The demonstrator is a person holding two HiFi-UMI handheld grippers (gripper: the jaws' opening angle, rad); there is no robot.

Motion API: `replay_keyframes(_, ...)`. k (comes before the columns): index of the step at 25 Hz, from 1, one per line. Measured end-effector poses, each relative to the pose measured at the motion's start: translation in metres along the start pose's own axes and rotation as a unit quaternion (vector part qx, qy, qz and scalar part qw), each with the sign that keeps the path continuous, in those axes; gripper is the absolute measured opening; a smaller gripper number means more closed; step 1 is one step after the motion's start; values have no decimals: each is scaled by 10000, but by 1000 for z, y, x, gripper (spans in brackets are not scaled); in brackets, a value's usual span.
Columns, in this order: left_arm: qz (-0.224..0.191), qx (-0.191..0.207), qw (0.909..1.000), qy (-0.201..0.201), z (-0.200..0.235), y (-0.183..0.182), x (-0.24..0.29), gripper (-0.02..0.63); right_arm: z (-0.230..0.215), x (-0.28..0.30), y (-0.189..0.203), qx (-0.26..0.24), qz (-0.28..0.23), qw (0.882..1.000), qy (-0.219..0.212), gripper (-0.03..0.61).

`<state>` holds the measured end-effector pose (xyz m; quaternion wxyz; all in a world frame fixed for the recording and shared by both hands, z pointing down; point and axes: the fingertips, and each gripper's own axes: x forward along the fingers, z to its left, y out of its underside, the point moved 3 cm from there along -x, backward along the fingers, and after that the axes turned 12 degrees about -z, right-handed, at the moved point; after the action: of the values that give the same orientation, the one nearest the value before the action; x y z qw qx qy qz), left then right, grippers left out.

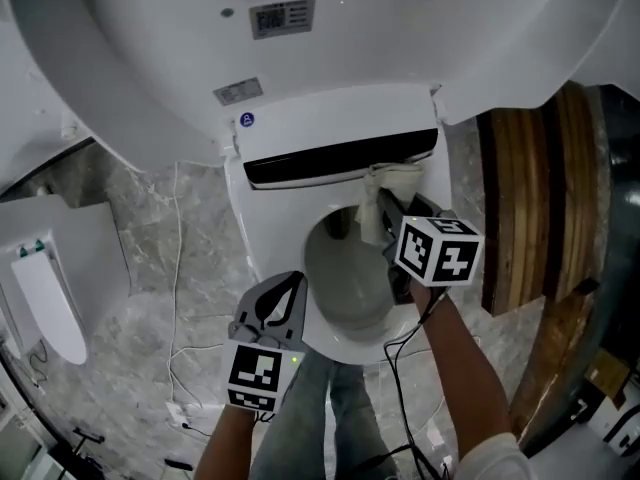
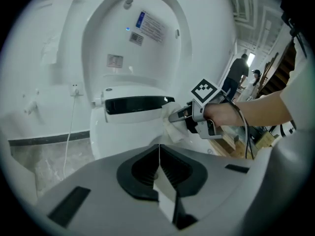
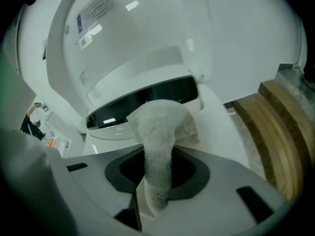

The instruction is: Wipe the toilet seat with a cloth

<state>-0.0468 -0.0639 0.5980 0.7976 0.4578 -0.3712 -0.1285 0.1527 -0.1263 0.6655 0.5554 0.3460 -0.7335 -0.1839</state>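
The right tool [image 1: 378,206] clamps a pale cloth [image 1: 393,180]. In the right gripper view a rolled band of it runs up between the jaws and bunches out past the tips. That bunch lies just ahead of this tool, at the rear right corner of the toilet seat [image 1: 262,240], directly below the dark strip [image 1: 340,158] under the raised lid [image 1: 330,28].

From that corner the seat's ring runs toward the person along the right side of the bowl [image 1: 345,268]. That stretch lies behind and beneath the tool, roughly in line with it, so I judge a pull back along that side to be the natural stroke.

The left tool [image 1: 290,286] has its jaws pressed together on nothing. It hangs over the seat's near left edge, well apart from the cloth, so the right hand is plainly the nearer.

In the head view the right tool's marker cube [image 1: 438,250] and the hand cover the seat's right side. Whether the cloth presses flat on the seat or only meets the strip's lower edge is hard to tell.
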Motion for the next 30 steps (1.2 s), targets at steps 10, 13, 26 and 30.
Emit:
replay_keyframes(10,35,298,9982,518,-60,2,28,18,-92,-34,-24,241,-259,9972,655,101)
replay_keyframes(13,86,308,9981,521,-66,3,27,18,-92,-34,-24,161,-332,9971,669,101)
replay_keyframes(26,-205,242,9995,42,-67,-11,-27,18,-52,-97,-34,124,-658,9975,228,100)
replay_keyframes(30,-470,147,9988,-7,-97,-45,-61,18,-23,-163,-37,406,-826,9957,-36,100)
